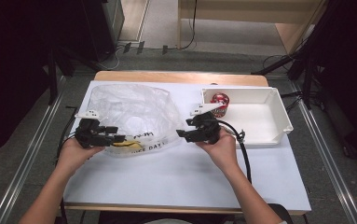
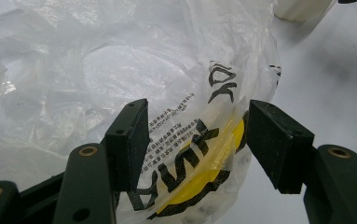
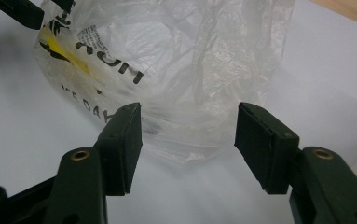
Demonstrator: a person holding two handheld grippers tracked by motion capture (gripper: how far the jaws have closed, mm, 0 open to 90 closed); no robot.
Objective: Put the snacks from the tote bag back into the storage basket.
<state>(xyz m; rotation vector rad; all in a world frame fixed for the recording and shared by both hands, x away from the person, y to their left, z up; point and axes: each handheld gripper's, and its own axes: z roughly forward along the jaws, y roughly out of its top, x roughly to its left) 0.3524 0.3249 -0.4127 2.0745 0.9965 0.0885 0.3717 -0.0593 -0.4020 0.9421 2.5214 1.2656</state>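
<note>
A clear plastic bag (image 1: 129, 105) with black print and a yellow patch lies crumpled on the white table (image 1: 167, 177), left of centre. My left gripper (image 1: 119, 138) is at the bag's near left edge. In the left gripper view its jaws stand wide apart (image 2: 197, 135), with the printed, yellow part of the bag (image 2: 97, 70) between them and not pinched. My right gripper (image 1: 180, 134) is at the bag's near right corner. It is open (image 3: 188, 140), and the bag's (image 3: 190, 56) clear edge lies just ahead of its pads.
A white open tray (image 1: 278, 109) sits at the right of the table with a red can (image 1: 220, 101) in its far left corner. The right gripper's black cable (image 1: 243, 149) loops beside the tray's near wall. Bare tabletop lies toward the person.
</note>
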